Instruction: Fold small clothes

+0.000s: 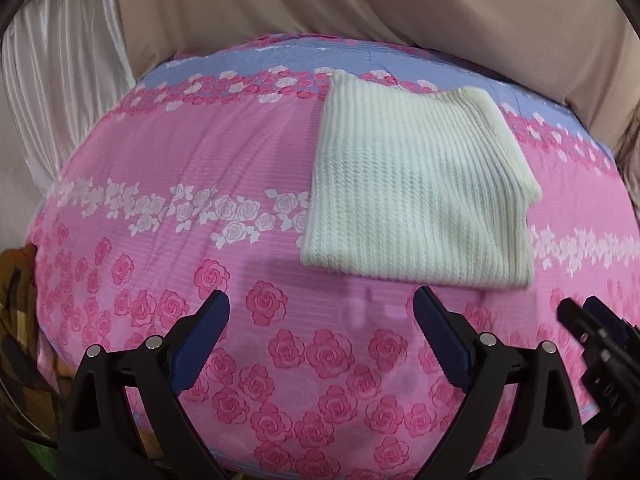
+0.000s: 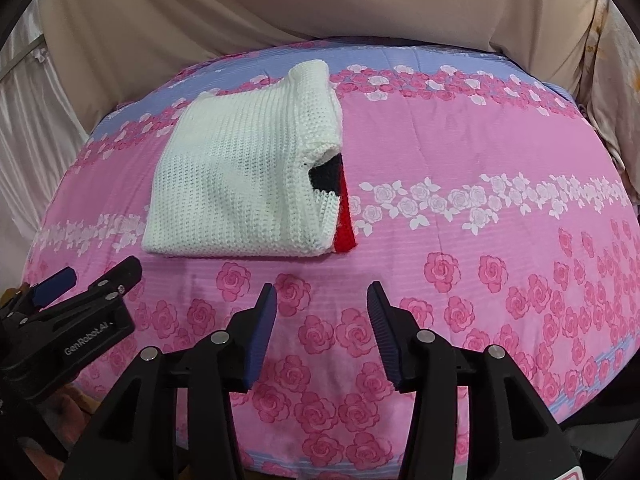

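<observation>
Folded white knit sweater point(image 1: 416, 184) lying flat, red and black showing at its edge. Left gripper point(image 1: 322, 312) and right gripper point(image 2: 322, 304) both spread wide, holding nothing. Pink rose-print bedspread point(image 2: 460, 152) beneath, beige curtain point(image 2: 280, 0) behind.

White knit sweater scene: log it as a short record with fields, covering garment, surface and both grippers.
garment: white knit sweater, folded into a compact rectangle, lying flat
visible trim: black and red knit showing at its right edge
surface: pink rose-print bedsheet with a lavender band at the far side
left gripper: open, empty, near side of the sweater, not touching it
right gripper: open, empty, near side of the sweater, not touching it
backdrop: beige cloth
</observation>
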Available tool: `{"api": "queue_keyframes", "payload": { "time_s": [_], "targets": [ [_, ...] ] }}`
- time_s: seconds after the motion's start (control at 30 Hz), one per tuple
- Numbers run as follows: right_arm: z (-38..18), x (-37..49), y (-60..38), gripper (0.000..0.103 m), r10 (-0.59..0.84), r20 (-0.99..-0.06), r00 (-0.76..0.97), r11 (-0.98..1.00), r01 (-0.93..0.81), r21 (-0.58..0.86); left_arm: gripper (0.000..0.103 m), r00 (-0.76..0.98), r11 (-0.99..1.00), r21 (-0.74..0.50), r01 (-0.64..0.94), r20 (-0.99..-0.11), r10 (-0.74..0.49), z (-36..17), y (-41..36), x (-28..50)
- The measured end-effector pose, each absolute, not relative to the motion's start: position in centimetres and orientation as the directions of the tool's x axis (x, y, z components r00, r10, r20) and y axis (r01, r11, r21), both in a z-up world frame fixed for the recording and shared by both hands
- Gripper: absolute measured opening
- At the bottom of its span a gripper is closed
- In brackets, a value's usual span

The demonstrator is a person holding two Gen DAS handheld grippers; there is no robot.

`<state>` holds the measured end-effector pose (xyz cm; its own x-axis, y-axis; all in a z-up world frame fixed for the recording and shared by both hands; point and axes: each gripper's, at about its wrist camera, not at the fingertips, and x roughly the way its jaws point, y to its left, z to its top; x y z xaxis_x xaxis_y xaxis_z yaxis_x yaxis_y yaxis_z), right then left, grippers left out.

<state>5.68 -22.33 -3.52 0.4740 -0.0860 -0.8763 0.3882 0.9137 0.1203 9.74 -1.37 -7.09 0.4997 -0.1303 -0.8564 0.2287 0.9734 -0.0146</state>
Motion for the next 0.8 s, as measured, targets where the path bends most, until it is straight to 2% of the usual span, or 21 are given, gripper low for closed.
{"api": "queue_keyframes", "payload": {
  "time_s": [0.13, 0.2, 0.23, 0.27, 0.43, 0.6, 0.67, 0.8],
  "targets": [
    [-2.9, 8.2, -26.1, 0.045, -0.056, -0.860, 0.507, 0.887, 0.420, 0.190, 0.091, 0.483, 0.982, -0.046, 0.182, -0.866, -0.130, -7.6, -0.8, 13.2],
    [-2.7, 10.5, -27.4, 0.037, -0.017, -0.851, 0.524, 0.884, 0.405, 0.232, 0.091, 0.464, 0.983, -0.015, 0.182, -0.880, -0.099, -8.5, -1.5, 15.0],
    [-2.5, 11.7, -27.6, 0.030, -0.027, -0.849, 0.528, 0.895, 0.391, 0.215, 0.091, 0.458, 0.983, 0.006, 0.184, -0.885, -0.080, -9.1, -1.9, 15.7],
    [-2.6, 13.1, -27.6, 0.029, -0.035, -0.850, 0.526, 0.910, 0.368, 0.190, 0.091, 0.451, 0.982, 0.034, 0.186, -0.891, -0.054, -9.8, -2.3, 16.3],
    [-7.7, 18.0, -27.3, 0.029, -0.097, -0.912, 0.399, 0.947, 0.318, 0.038, 0.091, 0.403, 0.977, 0.079, 0.198, -0.915, -0.008, -12.1, -3.1, 17.1],
    [-4.5, 16.5, -25.2, 0.029, -0.142, -0.886, 0.441, 0.947, 0.320, 0.007, 0.091, 0.471, 0.973, 0.059, 0.221, -0.881, -0.054, -9.4, -3.0, 15.0],
    [-3.2, 14.9, -24.0, 0.034, -0.173, -0.871, 0.460, 0.943, 0.333, -0.011, 0.091, 0.495, 0.970, 0.054, 0.237, -0.866, -0.073, -8.3, -3.2, 13.6],
    [-2.4, 11.9, -22.6, 0.034, -0.185, -0.864, 0.468, 0.930, 0.368, 0.000, 0.091, 0.507, 0.965, 0.031, 0.260, -0.855, -0.109, -7.2, -3.3, 11.7]
  ]
}}
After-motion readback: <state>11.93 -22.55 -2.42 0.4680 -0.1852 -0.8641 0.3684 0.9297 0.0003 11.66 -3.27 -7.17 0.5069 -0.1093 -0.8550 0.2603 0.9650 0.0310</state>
